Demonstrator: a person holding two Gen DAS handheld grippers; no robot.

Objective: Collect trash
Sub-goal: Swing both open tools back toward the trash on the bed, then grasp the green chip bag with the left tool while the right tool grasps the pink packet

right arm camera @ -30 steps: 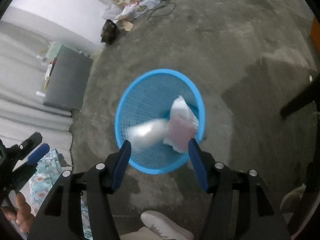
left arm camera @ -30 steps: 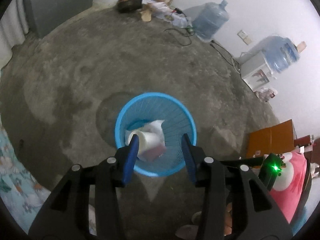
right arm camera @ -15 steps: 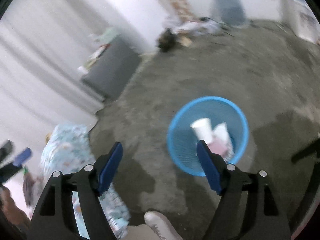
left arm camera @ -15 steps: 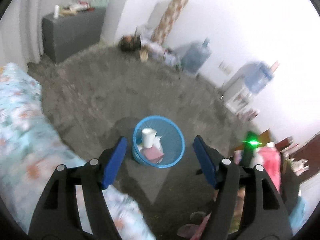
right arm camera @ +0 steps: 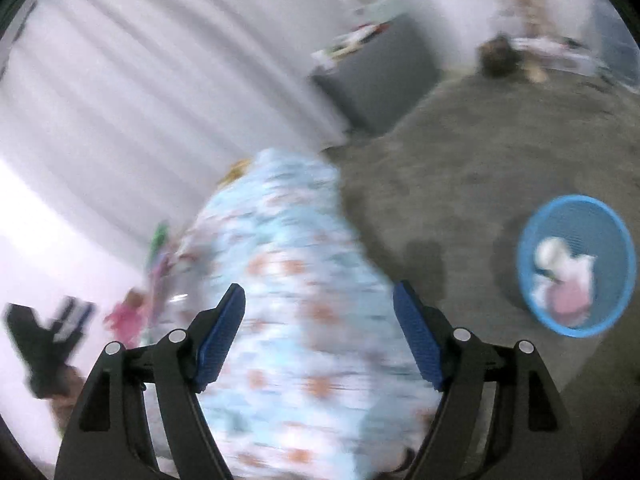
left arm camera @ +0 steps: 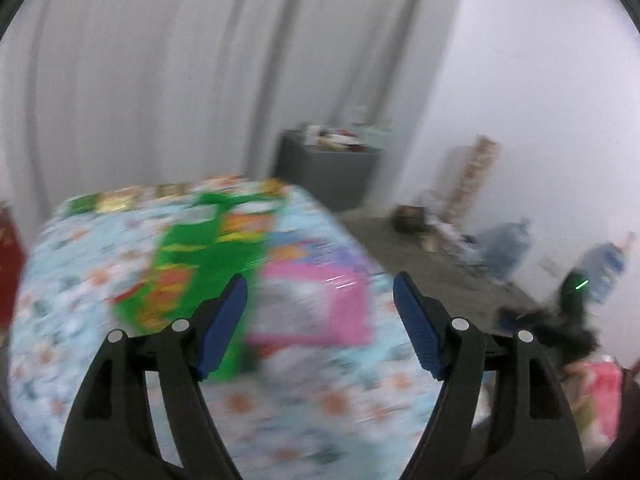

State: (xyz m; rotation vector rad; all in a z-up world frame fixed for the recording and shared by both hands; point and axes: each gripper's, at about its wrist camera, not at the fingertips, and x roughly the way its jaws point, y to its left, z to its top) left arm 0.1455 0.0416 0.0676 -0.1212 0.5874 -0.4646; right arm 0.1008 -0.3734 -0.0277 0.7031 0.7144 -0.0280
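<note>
Both views are blurred by motion. My left gripper (left arm camera: 320,292) is open and empty above a table with a light blue flowered cloth (left arm camera: 280,408). On the cloth lie a pink packet (left arm camera: 320,304) and a green packet (left arm camera: 192,264), both below the left fingers. My right gripper (right arm camera: 320,304) is open and empty over the edge of the same cloth (right arm camera: 300,320). The blue mesh basket (right arm camera: 576,216) stands on the floor at the right of the right wrist view, with a white cup and pink wrapper (right arm camera: 564,280) inside.
A grey cabinet (left arm camera: 328,172) stands by white curtains at the back. Water jugs (left arm camera: 504,248) and clutter line the far wall. The grey floor (right arm camera: 480,152) lies between table and basket. The other gripper (right arm camera: 44,340) shows at the far left.
Both grippers have lifted away from the basket and swung left to the cloth-covered table. The cup and wrapper stay in the basket. Both grippers stayed open.
</note>
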